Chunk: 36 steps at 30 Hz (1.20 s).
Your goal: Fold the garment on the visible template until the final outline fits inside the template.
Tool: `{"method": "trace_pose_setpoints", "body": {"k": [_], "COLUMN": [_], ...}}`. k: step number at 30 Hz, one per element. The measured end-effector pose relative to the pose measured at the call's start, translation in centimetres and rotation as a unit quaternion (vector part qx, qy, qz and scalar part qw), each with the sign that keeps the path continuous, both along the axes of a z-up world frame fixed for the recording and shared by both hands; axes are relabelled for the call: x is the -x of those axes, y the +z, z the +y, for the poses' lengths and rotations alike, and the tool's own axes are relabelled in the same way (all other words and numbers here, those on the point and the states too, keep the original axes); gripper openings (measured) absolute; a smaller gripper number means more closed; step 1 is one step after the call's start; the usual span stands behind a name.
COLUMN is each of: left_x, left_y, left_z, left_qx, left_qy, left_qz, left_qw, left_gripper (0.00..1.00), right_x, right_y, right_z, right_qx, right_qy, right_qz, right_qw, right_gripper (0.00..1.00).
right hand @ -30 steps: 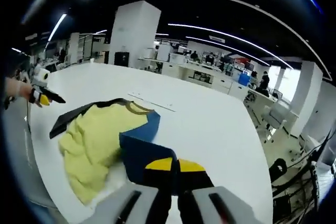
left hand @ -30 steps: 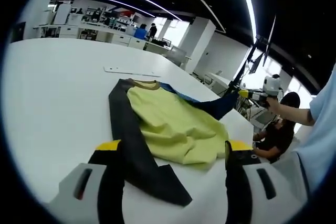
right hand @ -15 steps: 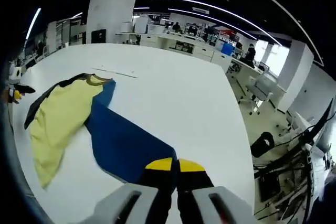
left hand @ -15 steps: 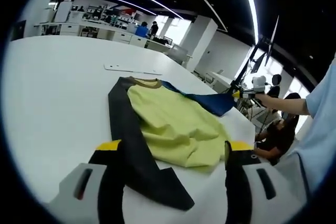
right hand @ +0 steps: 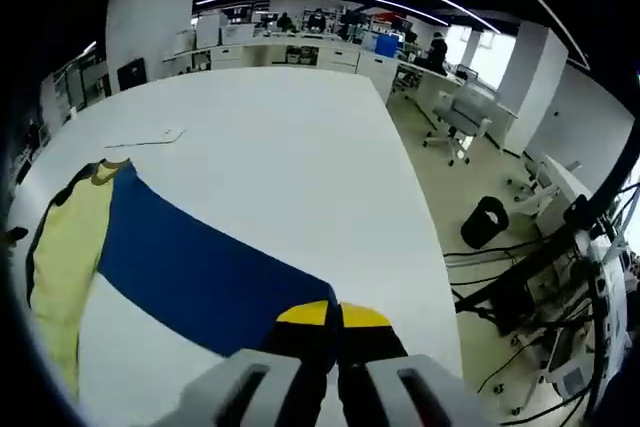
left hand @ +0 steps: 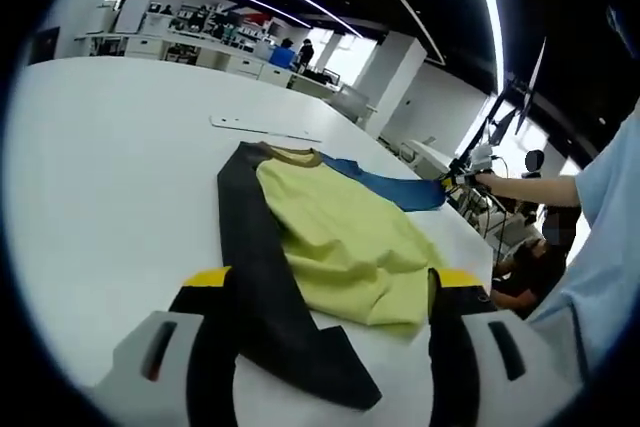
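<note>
Right gripper (right hand: 333, 315) pinches the garment's (left hand: 335, 237) blue sleeve (right hand: 190, 267) taut; left gripper (left hand: 330, 282) spread over the white table (left hand: 110, 167).

Garment (left hand: 330, 247) on table (left hand: 110, 147); template strip (left hand: 262, 128) beyond.

Garment (left hand: 330, 247): yellow body, black sleeve, blue sleeve, spread flat on the white surface (left hand: 100, 167).
Left tongs (left hand: 330, 292): jaws apart, straddling the garment's near hem and black sleeve.
Right tongs (left hand: 458, 177): at the garment's far blue sleeve end.
</note>
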State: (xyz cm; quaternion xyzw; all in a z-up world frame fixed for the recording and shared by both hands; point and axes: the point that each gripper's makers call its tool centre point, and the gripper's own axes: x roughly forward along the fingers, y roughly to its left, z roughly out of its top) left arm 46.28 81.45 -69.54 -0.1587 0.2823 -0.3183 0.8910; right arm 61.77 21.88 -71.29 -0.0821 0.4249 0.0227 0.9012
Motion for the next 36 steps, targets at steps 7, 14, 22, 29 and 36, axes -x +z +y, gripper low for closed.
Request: {"method": "trace_pose_setpoints", "body": {"k": [7, 14, 22, 29, 36], "left_x": [-0.1, 0.1, -0.1, -0.1, 0.1], "left_y": [-0.3, -0.6, -0.4, -0.7, -1.0], "left_z": [0.3, 0.5, 0.5, 0.2, 0.4], "left_qx": [0.001, -0.001, 0.003, 0.005, 0.003], "left_qy": [0.009, 0.013, 0.014, 0.011, 0.015], "left_qz": [0.005, 0.010, 0.010, 0.012, 0.016], "left_qw": [1.0000, 0.9999, 0.9998, 0.9998, 0.9998], "left_gripper": [0.75, 0.75, 0.74, 0.74, 0.74], "right_x": [0.0, 0.2, -0.3, -1.0, -0.7], "right_y": [-1.7, -2.2, -2.1, -2.7, -4.3], "right_z": [-0.1, 0.4, 1.4, 2.2, 2.1], "right_qx": [0.010, 0.012, -0.010, -0.006, 0.010], "right_qy": [-0.001, 0.000, -0.005, 0.002, 0.017], "right_qz": [0.026, 0.032, 0.022, 0.026, 0.050], "right_qw": [0.9996, 0.9994, 0.9997, 0.9996, 0.9986], "right_gripper": [0.00, 0.00, 0.00, 0.00, 0.00]}}
